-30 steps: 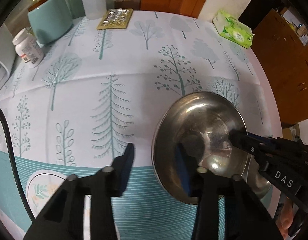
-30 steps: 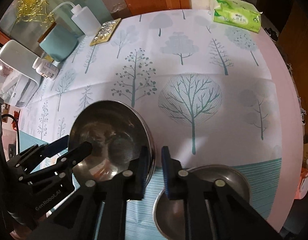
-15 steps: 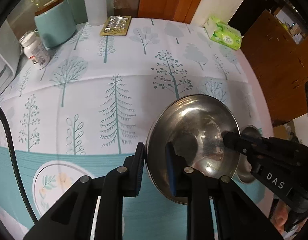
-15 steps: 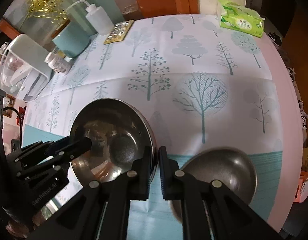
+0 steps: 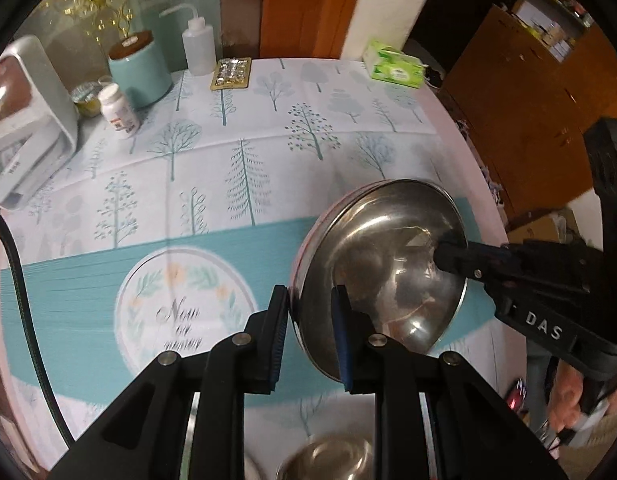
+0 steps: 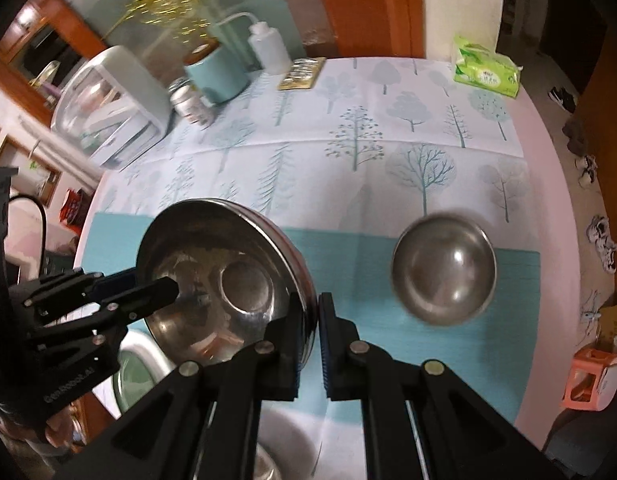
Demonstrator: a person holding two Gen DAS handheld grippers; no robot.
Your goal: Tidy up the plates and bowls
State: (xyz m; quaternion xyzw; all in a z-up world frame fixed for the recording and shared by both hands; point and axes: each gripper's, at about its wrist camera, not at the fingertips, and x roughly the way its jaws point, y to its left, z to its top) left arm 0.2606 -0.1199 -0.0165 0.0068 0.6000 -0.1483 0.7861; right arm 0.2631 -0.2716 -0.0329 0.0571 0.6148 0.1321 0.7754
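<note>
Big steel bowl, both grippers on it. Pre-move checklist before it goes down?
1. Left gripper clamped on the rim of the big bowl: ok.
2. Right gripper clamped on the opposite rim: ok.
3. Bowl level: not ok, it looks tilted in both views.
4. Bowl lifted off the tablecloth: ok.
5. Small bowl apart from the big one: ok, on the teal band to its right.
6. Drop spot below the grippers: cannot tell, only blurred metal rims at the frame bottoms.
</note>
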